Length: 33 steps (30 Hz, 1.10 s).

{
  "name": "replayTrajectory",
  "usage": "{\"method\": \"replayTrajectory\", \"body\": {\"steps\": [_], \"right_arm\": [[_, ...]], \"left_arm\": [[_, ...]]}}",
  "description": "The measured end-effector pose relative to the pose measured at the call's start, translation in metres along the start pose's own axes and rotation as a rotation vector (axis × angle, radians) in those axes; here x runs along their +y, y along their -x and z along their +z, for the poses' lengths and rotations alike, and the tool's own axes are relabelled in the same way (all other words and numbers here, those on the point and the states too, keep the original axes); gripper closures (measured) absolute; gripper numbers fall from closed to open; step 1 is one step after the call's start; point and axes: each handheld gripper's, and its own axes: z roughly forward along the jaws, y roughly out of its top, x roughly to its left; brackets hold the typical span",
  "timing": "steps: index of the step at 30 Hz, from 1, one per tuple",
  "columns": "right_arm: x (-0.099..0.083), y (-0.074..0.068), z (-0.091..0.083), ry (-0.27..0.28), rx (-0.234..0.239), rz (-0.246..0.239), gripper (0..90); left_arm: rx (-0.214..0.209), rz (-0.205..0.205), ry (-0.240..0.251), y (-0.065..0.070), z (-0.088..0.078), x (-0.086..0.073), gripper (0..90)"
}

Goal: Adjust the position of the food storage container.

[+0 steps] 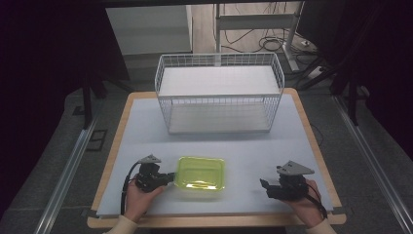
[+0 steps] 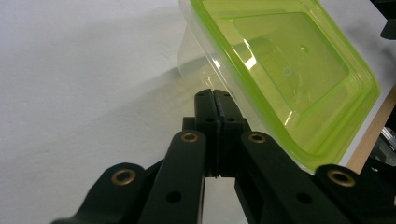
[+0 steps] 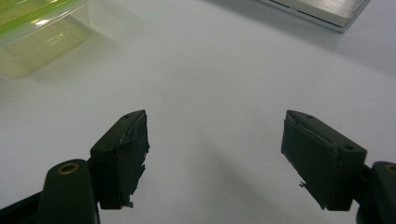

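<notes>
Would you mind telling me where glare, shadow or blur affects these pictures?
High view: dark surroundings, evenly lit table, soft glare inside the green container. Left gripper view: bright highlights on the container's lid, near jaws blurred. Right gripper view: soft shadows under the open right gripper, container out of focus.

High view looks forward and down over the surface (image 1: pixel 146 126). Tool views sit low, close. All three share the green container (image 1: pixel 200 173).

A translucent lime-green rectangular plastic container (image 1: pixel 200 172) with a clear rim lies open side up, near the front edge of the pale tabletop (image 1: pixel 243 146), left of centre.
</notes>
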Motion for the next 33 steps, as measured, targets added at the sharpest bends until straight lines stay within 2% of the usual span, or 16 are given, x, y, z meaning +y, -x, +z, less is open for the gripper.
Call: {"method": "replayTrajectory", "body": {"steps": [9, 19, 33], "right_arm": [[0.0, -0.001, 0.0, 0.001, 0.0, -0.003, 23.3], [0.001, -0.001, -0.001, 0.004, -0.004, -0.006, 23.3], [0.001, -0.003, -0.001, 0.003, -0.001, -0.011, 23.4]], "left_arm": [[-0.004, -0.001, -0.007, 0.004, 0.003, 0.0, 90.0], [-0.022, 0.024, -0.02, 0.016, 0.006, -0.001, 90.0], [-0.037, 0.047, -0.049, 0.034, 0.03, 0.01, 90.0]]}}
